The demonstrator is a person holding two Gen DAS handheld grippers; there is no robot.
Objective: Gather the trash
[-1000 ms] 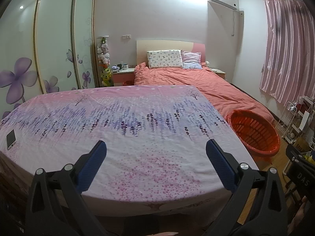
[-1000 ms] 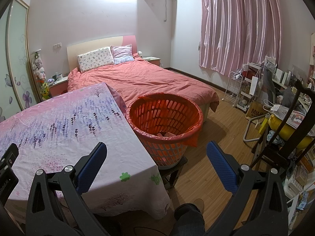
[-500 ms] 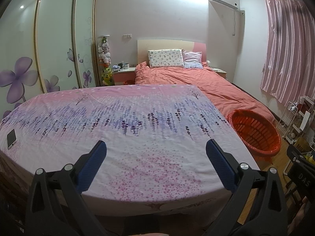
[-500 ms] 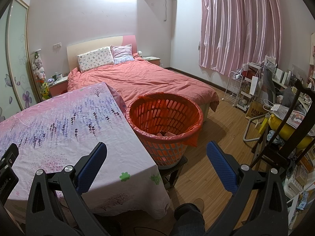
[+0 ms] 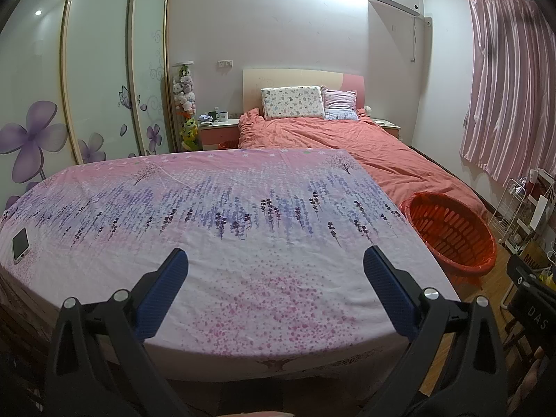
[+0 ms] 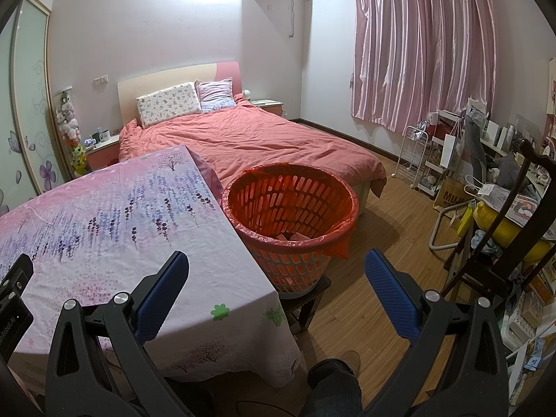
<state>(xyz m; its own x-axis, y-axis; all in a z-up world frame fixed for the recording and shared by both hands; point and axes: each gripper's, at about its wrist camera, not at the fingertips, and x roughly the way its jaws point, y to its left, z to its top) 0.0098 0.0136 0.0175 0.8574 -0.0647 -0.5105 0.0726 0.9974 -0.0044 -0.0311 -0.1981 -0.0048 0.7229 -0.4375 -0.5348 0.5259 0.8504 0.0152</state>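
The orange basket [image 6: 291, 224], lined with a red bag, stands on a low stool just beside the right edge of the bench [image 6: 114, 229], between it and the bed [image 6: 264, 146]. A few pale scraps lie at its bottom. The left gripper [image 5: 276, 271] hangs over the flowered cloth with its fingers spread wide and holding nothing. The right gripper [image 6: 276, 271] points at the basket, fingers likewise wide apart and bare. A phone [image 5: 20, 245] lies near the bench's left edge.
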